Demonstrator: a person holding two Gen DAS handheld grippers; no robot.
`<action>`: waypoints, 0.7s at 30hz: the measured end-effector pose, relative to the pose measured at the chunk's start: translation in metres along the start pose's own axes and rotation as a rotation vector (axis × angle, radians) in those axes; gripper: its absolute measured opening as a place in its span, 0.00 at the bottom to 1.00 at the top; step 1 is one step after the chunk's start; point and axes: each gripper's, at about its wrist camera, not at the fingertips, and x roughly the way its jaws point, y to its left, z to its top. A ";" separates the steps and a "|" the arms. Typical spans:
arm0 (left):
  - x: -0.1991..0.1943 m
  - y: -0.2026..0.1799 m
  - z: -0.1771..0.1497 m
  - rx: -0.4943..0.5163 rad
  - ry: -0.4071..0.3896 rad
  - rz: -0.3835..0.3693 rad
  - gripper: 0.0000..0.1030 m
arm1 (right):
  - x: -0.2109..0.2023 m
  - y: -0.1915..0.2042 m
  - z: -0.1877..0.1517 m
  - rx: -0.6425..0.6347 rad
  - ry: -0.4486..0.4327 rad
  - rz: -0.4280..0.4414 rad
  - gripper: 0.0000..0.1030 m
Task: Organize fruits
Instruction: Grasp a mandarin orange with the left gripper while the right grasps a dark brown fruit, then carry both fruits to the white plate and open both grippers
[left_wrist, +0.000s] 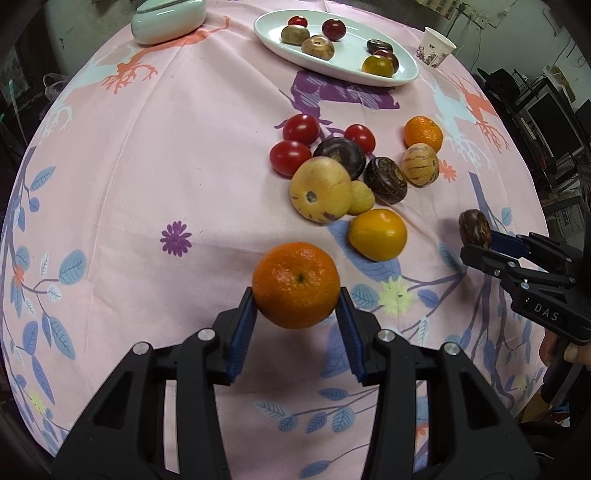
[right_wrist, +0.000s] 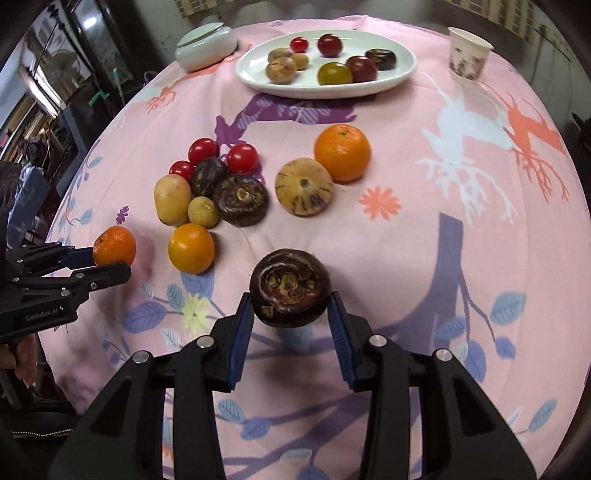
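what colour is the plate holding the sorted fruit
White; the plate shows best in the right wrist view.

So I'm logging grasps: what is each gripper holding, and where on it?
Left gripper pinches an orange mandarin by its opposite sides. Right gripper pinches a dark purple fruit by its sides.

Orange mandarin (left_wrist: 296, 284); dark purple fruit (right_wrist: 290, 288); pink floral tablecloth (left_wrist: 147, 184).

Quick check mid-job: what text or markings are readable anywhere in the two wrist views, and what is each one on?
"DAS" on the body of the right gripper, seen from the left wrist.
"GenRobot.AI" on the body of the left gripper, seen from the right wrist.
The paper cup carries a printed pattern, with no legible words.
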 end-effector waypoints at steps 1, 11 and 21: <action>-0.002 -0.001 0.000 -0.001 -0.004 -0.005 0.43 | -0.003 -0.001 -0.003 0.006 -0.005 -0.001 0.40; -0.014 -0.002 0.001 0.014 -0.027 0.016 0.43 | -0.029 -0.010 -0.003 0.064 -0.069 0.021 0.40; -0.028 -0.004 0.016 0.028 -0.076 0.028 0.43 | -0.043 -0.014 0.014 0.096 -0.120 0.044 0.40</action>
